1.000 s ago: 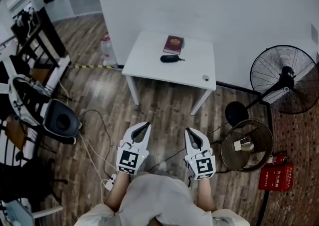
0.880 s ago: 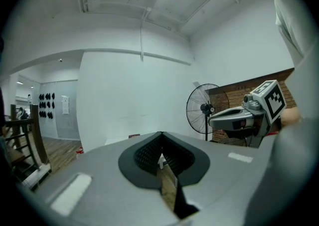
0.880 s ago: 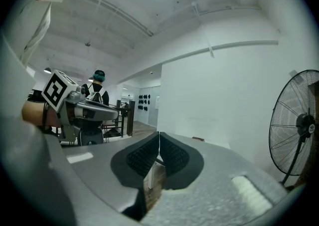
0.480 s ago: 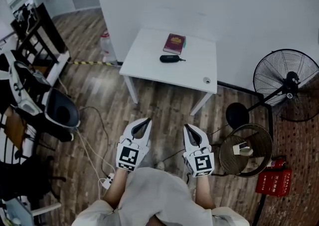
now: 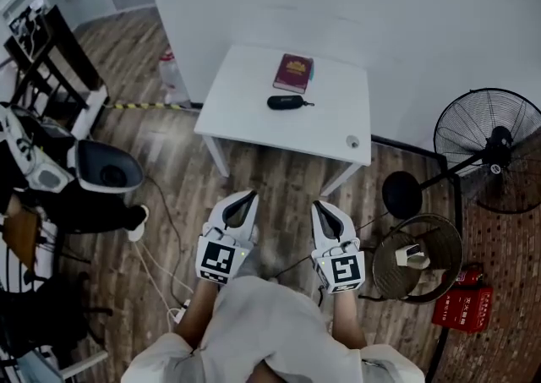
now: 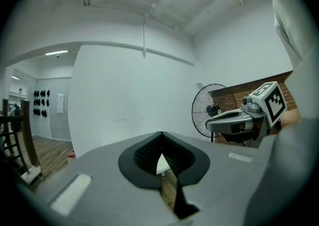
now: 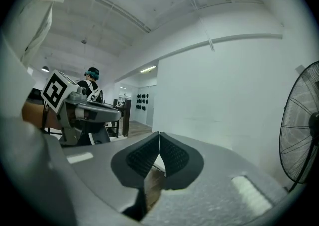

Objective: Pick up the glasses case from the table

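A small black glasses case lies near the middle of a white table, in front of a dark red book. My left gripper and right gripper are held side by side over the wooden floor, short of the table's near edge, both pointing toward it. Each gripper's jaws are shut with nothing between them. The left gripper view shows its black pads meeting at the tips, and the right gripper view shows its pads closed the same way.
A standing fan and a round wire basket are at the right, with a red box on the floor. A small round object sits at the table's right corner. A chair, cables and dark shelving are at the left.
Both grippers and the person have moved forward toward the table, which now lies closer to the grippers in the head view. Both jaws stay shut.
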Demonstrator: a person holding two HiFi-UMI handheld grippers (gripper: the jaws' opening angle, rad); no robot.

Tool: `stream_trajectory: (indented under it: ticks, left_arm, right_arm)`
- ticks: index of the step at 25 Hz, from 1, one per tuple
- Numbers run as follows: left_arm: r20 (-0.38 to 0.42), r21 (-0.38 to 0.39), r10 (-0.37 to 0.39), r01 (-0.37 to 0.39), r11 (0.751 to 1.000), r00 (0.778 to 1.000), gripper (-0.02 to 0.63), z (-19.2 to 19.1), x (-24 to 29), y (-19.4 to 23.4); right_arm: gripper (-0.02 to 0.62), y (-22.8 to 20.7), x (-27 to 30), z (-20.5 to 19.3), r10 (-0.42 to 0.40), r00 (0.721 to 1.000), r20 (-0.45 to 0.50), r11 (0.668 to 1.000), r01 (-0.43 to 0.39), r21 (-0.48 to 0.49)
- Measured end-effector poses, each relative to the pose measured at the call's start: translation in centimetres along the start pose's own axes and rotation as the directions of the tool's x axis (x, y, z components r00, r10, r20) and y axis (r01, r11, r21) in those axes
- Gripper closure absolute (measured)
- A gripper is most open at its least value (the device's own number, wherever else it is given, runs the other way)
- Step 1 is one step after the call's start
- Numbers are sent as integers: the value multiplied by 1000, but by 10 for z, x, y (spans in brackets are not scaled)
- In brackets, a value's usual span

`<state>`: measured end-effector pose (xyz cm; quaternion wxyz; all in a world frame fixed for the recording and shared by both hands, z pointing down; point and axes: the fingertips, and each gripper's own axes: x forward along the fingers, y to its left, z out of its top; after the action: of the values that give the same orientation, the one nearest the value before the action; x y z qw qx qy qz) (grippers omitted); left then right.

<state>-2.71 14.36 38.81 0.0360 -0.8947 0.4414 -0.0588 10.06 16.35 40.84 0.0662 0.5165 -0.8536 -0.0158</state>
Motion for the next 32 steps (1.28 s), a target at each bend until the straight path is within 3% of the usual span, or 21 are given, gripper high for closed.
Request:
stream_trajectory:
  ticks: [19, 32]
  left_arm:
    - [-21, -49, -96, 95, 994, 995, 586, -6, 123, 125]
    - [-23, -66, -152, 151, 986, 988, 588, -22, 191, 171]
  right_arm:
    - [588, -46, 161, 18, -67, 997, -40, 998, 67, 7]
    - [591, -75, 233, 23, -104, 994, -18, 995, 103, -12]
